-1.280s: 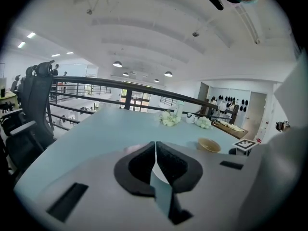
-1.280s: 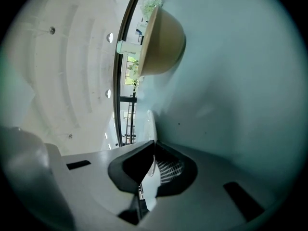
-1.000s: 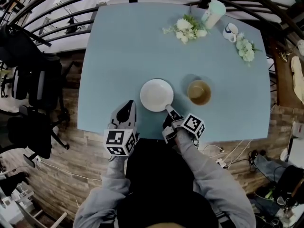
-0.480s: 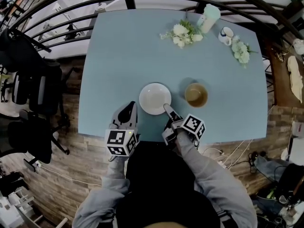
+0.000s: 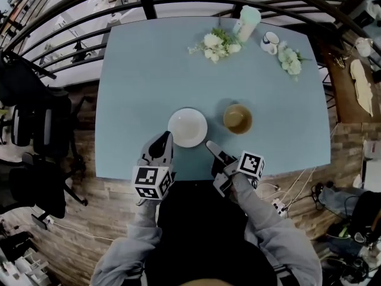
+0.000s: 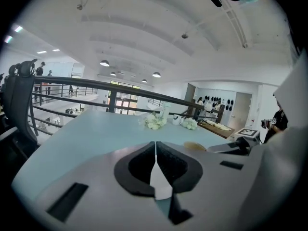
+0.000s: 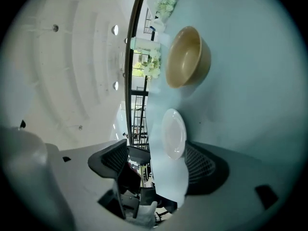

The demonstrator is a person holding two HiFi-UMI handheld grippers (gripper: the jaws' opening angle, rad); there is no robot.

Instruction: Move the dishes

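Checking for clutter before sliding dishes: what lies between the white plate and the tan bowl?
Nothing. The head view shows only bare blue table between the white plate and the tan bowl.

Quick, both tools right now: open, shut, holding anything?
Left tool: shut, empty.
Right tool: open, jaws just opened, gripping nothing; the white plate lies free just ahead.

Person, seen from above: grey long sleeves [image 5: 140,236], dark top [image 5: 196,228] over the torso. Left gripper [image 5: 161,140] and right gripper [image 5: 213,151]: pale grey moulded shells, black pads [image 6: 139,165] (grid-textured on the right one). Each bears a white cube [image 5: 152,182] printed with black square markers.
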